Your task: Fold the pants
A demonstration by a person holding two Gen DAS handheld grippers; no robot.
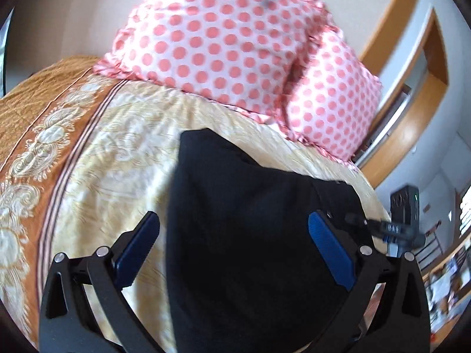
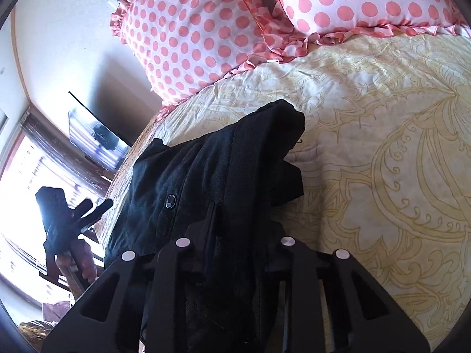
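Observation:
Black pants (image 1: 247,220) lie bunched on a cream patterned bedspread (image 1: 112,158). My left gripper (image 1: 232,229) is open, its blue pads (image 1: 329,247) standing on either side of the pants fabric. In the right wrist view the pants (image 2: 206,173) show a button and a folded end pointing toward the pillows. My right gripper (image 2: 228,220) is shut on the pants fabric, which drapes over and between its fingers. The right gripper also shows in the left wrist view (image 1: 391,229) at the pants' right edge.
Two pink polka-dot pillows (image 1: 229,38) lie at the head of the bed, also in the right wrist view (image 2: 206,29). The bedspread has an orange border (image 1: 32,117). The left gripper shows in the right wrist view (image 2: 64,217) beyond the bed edge. A wooden frame (image 1: 412,67) stands at the right.

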